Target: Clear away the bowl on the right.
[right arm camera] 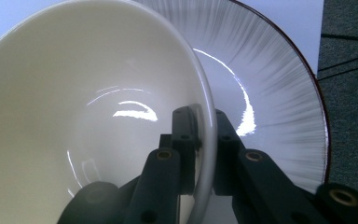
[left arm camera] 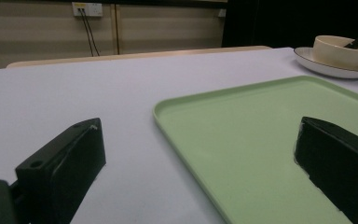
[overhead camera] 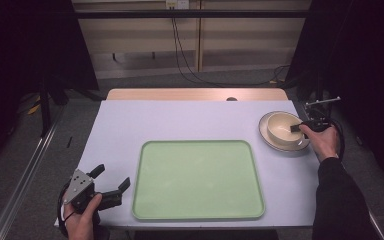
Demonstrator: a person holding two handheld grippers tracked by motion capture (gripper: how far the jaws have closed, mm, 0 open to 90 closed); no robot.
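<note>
1. The cream bowl (right arm camera: 88, 107) sat in the ribbed plate (right arm camera: 270, 88) at the far right of the table, and my right gripper (right arm camera: 204, 140) had it by the near rim; one jaw stood inside the wall, the other outside, closed tight on the rim.
2. In the high view that right gripper (overhead camera: 298, 128) reached in over the bowl (overhead camera: 283, 126) from my side; the bowl was, as far as I could tell, not yet lifted off the plate (overhead camera: 269, 137); so I judged the grasp made and the carry not begun.
3. To the left of that gripper, and nearer me, lay the green tray (overhead camera: 198, 179), bare; nothing had been set on it; I took it for the likely place for the bowl, though that was only my guess.
4. My left gripper (overhead camera: 111, 182) hung just off the tray's near left corner; its jaws stood wide apart and held nothing; through it I saw the tray (left arm camera: 261, 135) between them, the bowl (left arm camera: 340, 50) far beyond.
5. What remained, I reckoned: lifting, carrying and setting down.
</note>
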